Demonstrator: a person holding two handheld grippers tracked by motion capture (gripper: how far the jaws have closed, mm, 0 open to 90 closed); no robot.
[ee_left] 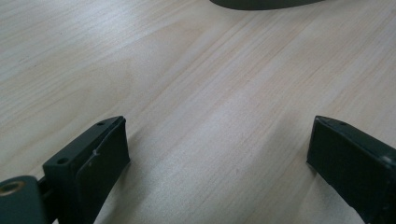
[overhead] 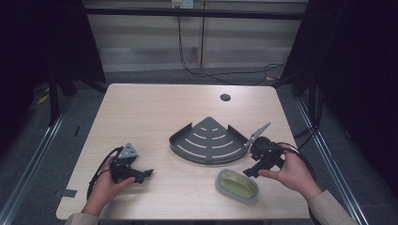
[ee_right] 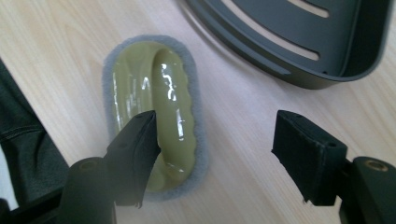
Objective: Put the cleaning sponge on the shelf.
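Observation:
A dark grey fan-shaped slotted tray (overhead: 210, 140) lies in the middle of the wooden table; its rim (ee_right: 299, 60) fills the top right of the right gripper view. An olive-green handled scrubber with a grey pad (overhead: 237, 185) lies near the front edge, right of centre, also seen as the scrubber (ee_right: 154, 107) just beyond my right jaws. My right gripper (overhead: 251, 171) is open, low over the table beside the scrubber, with its left fingertip (ee_right: 137, 140) over the scrubber's edge. My left gripper (overhead: 146, 175) rests open at the front left, with bare wood between its jaws (ee_left: 219, 149).
A round cable hole (overhead: 225, 97) sits near the table's far edge. Black cables (overhead: 101, 166) trail from the grippers. The tray's edge (ee_left: 266, 3) shows at the top of the left gripper view. Dark frame posts stand at both sides of the table.

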